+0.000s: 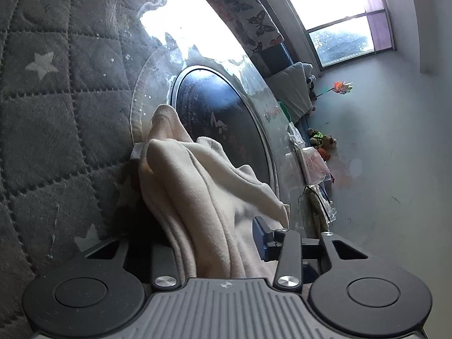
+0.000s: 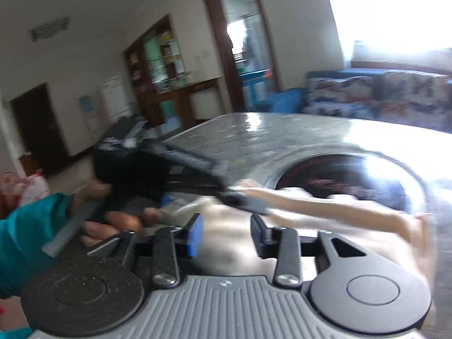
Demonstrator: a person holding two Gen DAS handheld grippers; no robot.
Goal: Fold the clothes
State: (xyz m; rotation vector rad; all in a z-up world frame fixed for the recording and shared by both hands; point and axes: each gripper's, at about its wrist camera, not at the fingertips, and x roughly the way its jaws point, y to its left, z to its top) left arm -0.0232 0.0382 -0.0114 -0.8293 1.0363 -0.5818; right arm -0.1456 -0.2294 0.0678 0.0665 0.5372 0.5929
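Note:
A cream fleece garment (image 1: 197, 186) is bunched into thick folds between the fingers of my left gripper (image 1: 209, 226), which is shut on it. Its blue-padded finger (image 1: 261, 236) shows on the right, while cloth hides the other. The right wrist view is blurred. There the garment (image 2: 339, 212) stretches rightward over the table in a long band. My right gripper (image 2: 227, 226) stands open just above it, pads apart with cloth showing in the gap. A hand (image 2: 118, 220) in a teal sleeve (image 2: 28, 226) holds the left gripper (image 2: 169, 166) to the left.
The glossy grey table (image 2: 268, 135) has a dark round inset (image 1: 220, 124) under the garment. A grey quilted star mat (image 1: 42, 113) lies on the left. A patterned sofa (image 2: 367, 96), soft toys (image 1: 322, 138) and packets (image 1: 313, 163) lie beyond the table's edge.

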